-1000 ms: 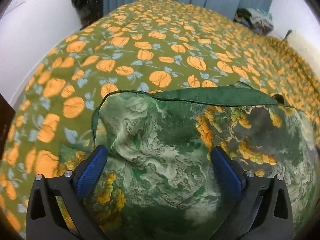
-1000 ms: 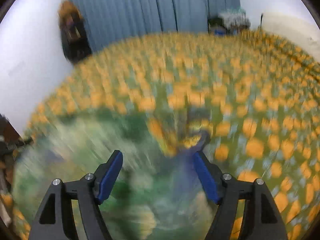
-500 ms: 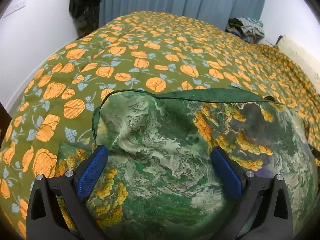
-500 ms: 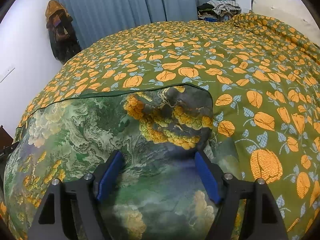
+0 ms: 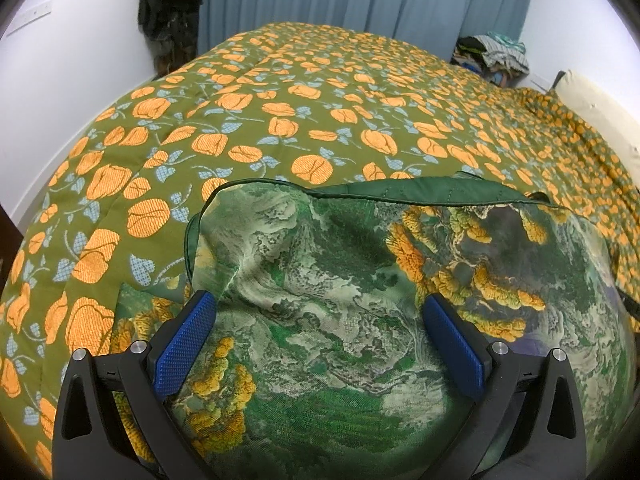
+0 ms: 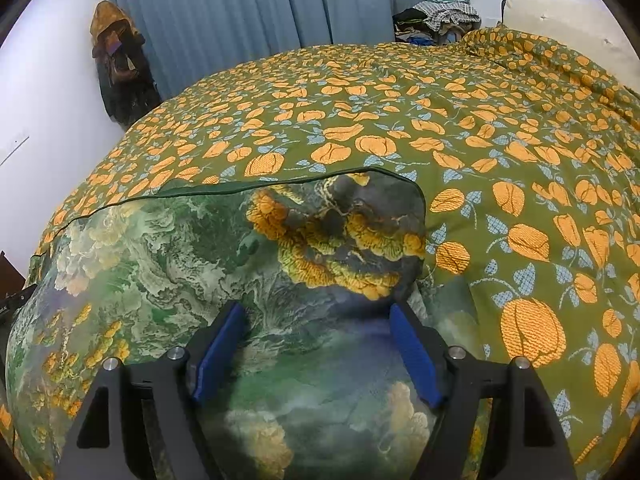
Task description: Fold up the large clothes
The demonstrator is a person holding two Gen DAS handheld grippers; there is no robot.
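A large green garment [image 5: 328,264] printed with pale landscape swirls and yellow-orange clusters lies folded on the bed, its dark green lining edge showing along the far side. It also fills the near left of the right wrist view [image 6: 224,272]. My left gripper [image 5: 318,312] is open and empty, held just above the garment's left part. My right gripper [image 6: 316,320] is open and empty above the garment's right end, near its rounded corner.
The bed is covered by an olive quilt [image 5: 320,92] with orange flowers. Blue curtains [image 6: 260,8] hang behind. Dark clothes hang at the left wall [image 5: 170,12]. A clothes pile [image 6: 440,16] and a pale pillow [image 5: 600,116] lie at the far right.
Both grippers have drawn back and risen a little from the garment. The right view, blurred a second ago, is steady. The garment lies still.
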